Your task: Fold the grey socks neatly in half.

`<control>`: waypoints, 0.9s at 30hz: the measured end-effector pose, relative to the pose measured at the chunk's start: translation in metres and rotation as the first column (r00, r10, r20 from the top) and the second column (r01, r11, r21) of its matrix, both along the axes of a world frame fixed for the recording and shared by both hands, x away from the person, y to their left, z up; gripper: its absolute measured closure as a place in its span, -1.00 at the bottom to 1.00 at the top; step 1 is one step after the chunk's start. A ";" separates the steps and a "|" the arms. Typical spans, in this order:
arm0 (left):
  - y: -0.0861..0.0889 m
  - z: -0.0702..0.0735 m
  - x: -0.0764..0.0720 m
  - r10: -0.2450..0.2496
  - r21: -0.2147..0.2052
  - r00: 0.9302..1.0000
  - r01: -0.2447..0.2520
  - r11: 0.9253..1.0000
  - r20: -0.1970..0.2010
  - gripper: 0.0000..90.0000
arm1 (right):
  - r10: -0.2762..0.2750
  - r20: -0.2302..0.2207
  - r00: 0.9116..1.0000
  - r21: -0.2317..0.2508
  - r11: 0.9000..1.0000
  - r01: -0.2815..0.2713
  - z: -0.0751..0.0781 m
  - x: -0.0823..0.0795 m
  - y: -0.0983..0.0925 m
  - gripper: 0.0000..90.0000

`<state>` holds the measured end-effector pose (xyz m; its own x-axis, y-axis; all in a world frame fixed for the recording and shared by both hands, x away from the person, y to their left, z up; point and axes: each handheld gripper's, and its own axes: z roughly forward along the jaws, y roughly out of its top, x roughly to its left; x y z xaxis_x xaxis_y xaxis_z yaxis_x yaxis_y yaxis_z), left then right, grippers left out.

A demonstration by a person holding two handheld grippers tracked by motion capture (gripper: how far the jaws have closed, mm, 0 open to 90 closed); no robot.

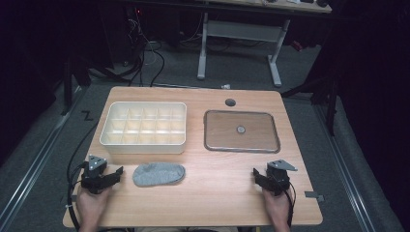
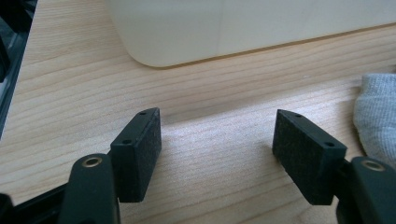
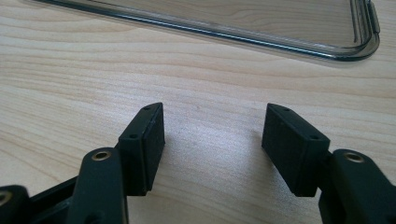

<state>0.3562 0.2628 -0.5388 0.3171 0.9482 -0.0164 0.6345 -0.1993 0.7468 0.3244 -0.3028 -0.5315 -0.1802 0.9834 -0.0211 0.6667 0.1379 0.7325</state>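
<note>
You are resting both grippers, left (image 1: 117,172) and right (image 1: 255,173), jaws apart and empty, at the desk's (image 1: 217,193) near edge; the grey sock (image 1: 159,174) is lying untouched, nothing started.

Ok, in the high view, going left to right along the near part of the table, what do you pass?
Left claw → grey sock → right claw. Both claws rest on the table, open, with nothing between their jaws.

Dim lab: wooden table (image 1: 212,203), floor cables (image 1: 145,60), grey carpet (image 1: 43,193).
</note>
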 end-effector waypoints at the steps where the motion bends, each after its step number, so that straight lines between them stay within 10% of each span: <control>1: 0.000 0.000 0.000 0.000 0.000 1.000 0.000 1.000 0.000 -0.27 | 0.000 0.000 1.000 0.000 1.000 0.000 0.000 0.000 0.000 -0.12; 27: -0.001 0.000 0.000 0.013 0.002 1.000 -0.013 1.000 0.002 -0.23 | 0.005 -0.001 1.000 0.000 1.000 -0.005 0.000 0.000 0.000 -0.15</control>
<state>0.3560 0.2619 -0.5387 0.3050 0.9523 -0.0139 0.6358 -0.1927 0.7474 0.3248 -0.3027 -0.5315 -0.1856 0.9824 -0.0209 0.6665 0.1415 0.7319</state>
